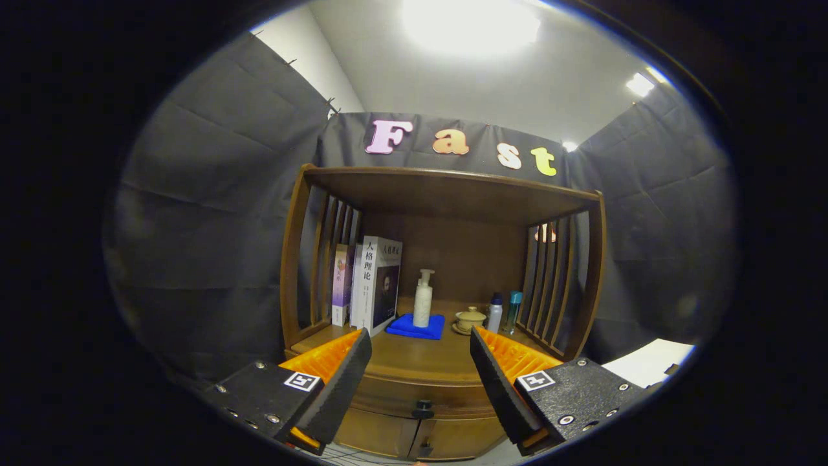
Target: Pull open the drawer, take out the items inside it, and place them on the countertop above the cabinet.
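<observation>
Hovering wide open and empty, the orange-and-black two-finger gripper point(420, 382) faced the closed wooden drawer point(420, 389), its small dark round knob point(423, 408) just ahead between the fingers, where a misaligned close risked slipping off it.

Wooden cabinet countertop point(414, 359), under a slatted shelf frame: two upright books point(369, 285); folded blue cloth point(416, 327) bearing a white pump bottle point(423, 299); lidded teacup on saucer point(470, 320); two small bottles point(503, 312).
</observation>
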A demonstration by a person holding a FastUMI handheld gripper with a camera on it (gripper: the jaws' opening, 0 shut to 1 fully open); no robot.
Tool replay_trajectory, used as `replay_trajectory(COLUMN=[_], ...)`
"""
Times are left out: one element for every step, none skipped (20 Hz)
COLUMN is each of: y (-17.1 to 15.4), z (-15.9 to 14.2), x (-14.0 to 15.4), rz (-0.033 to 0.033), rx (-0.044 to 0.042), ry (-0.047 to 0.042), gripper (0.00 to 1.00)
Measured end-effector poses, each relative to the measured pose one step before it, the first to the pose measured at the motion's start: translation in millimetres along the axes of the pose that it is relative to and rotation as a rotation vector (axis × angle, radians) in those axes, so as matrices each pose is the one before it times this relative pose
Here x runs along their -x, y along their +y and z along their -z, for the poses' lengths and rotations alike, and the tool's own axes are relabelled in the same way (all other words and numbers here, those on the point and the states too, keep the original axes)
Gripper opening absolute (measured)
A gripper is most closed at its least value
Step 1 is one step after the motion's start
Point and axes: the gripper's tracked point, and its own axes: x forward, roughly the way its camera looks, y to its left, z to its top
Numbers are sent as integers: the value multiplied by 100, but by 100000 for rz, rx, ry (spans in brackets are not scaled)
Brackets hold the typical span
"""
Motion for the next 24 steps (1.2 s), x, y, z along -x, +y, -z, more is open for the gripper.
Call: replay_trajectory(y=[368,133,3,30,78,253,578,692,490,207,266,278,132,-98,13,-40,26,-176,-153,-354,-342,-289,-313,-32], z=[960,747,950,960,978,932,430,602,1284,1092,1565,1202,892,559,897,980,1127,849,703,733,840,697,911,638], x=[-548,-435,-428,-386,-336,-394,-284,-250,-414,-310,-345,-273,-381,-620,-702,-504,-569,-636,-364,-403,-273,-341,-424,-386], rz=[-333,105,446,433,200,-78,-1734,-2078,-1177,268,213,-436,530,907,894,926,938,1104,890,700,762,552,452,-309], rx=[-500,-658,-650,-646,-532,-17,225,421,-104,-219,-6,647,1319,1454,1448,1045,790,633,253,-8,-74,-199,-626,-727], ry=[113,301,775,755,988,316,-2716,-1275,-115,1408,2754,2444,1752,1472,1001,971,954,1551,1468,1579,1327,1332,1847,1473], gripper=[95,95,95,95,95,95,95,95,95,95,95,95,95,95,95,95,95,95,95,95,95,95,95,95])
